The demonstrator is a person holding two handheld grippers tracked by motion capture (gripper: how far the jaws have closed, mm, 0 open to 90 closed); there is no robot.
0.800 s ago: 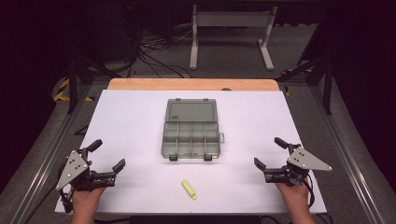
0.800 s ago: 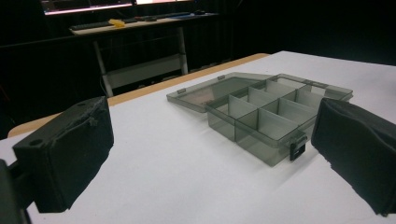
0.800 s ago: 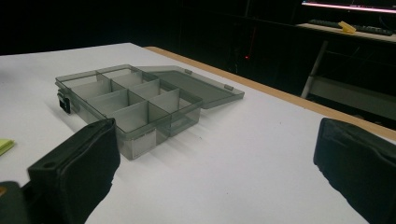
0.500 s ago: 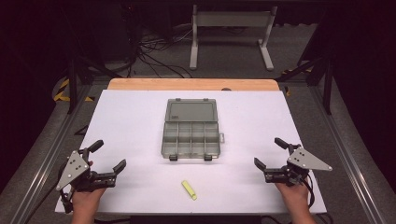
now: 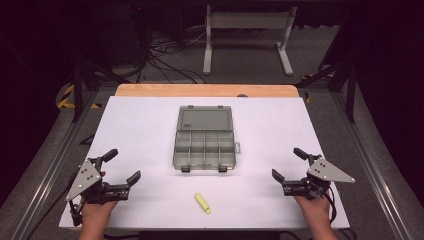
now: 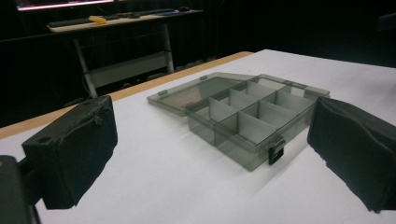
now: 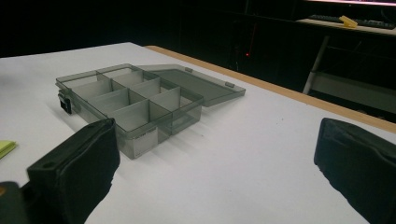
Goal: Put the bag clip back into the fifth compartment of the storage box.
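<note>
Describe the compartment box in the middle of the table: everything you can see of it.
The smoky grey translucent plastic compartment box lies flat at the middle of the white table, its hinged lid swung fully open and lying flat on the far side. Thin dividers split the tray into eight empty compartments, two rows of four. Two black latches sit on its near edge. Nothing touches it but the table.

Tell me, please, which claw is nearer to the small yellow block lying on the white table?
Left, narrowly. The left claw sits to the yellow block's left, the right claw farther off to its right; neither touches it.
</note>
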